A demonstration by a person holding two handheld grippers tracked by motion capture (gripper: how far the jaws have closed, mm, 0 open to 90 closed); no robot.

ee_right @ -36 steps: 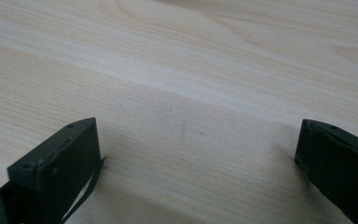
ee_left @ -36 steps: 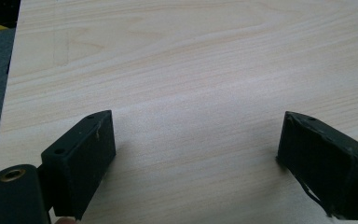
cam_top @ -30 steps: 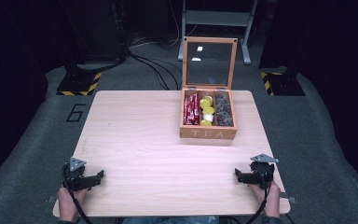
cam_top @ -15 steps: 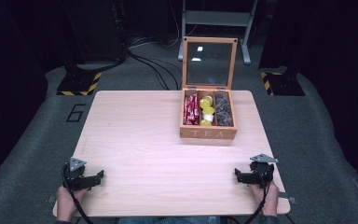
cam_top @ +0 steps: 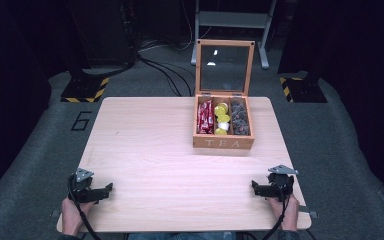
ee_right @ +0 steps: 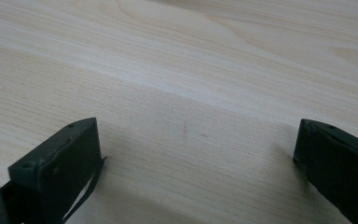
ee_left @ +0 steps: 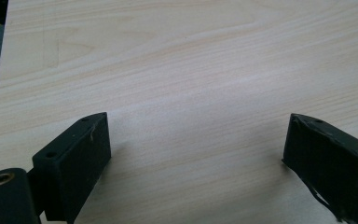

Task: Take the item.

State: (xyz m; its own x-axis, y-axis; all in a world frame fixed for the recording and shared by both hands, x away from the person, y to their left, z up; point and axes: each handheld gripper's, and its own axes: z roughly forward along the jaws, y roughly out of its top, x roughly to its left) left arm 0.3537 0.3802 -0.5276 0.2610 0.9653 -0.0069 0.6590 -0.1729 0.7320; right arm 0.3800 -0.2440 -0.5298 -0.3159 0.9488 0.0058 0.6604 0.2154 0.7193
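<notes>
High view, open tea box [cam_top: 223,142] at one o'clock on tabletop [cam_top: 150,150], left gripper [cam_top: 100,191] at seven, right gripper [cam_top: 261,188] at five, both released, empty.

Left tongs [cam_top: 103,190] and right tongs [cam_top: 256,187] rest low, jaws spread wide apart

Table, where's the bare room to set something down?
The table is bare from its left edge to the tea box, and along the near strip between the left gripper and right gripper. Only the far right, around the box, is crowded.
</notes>
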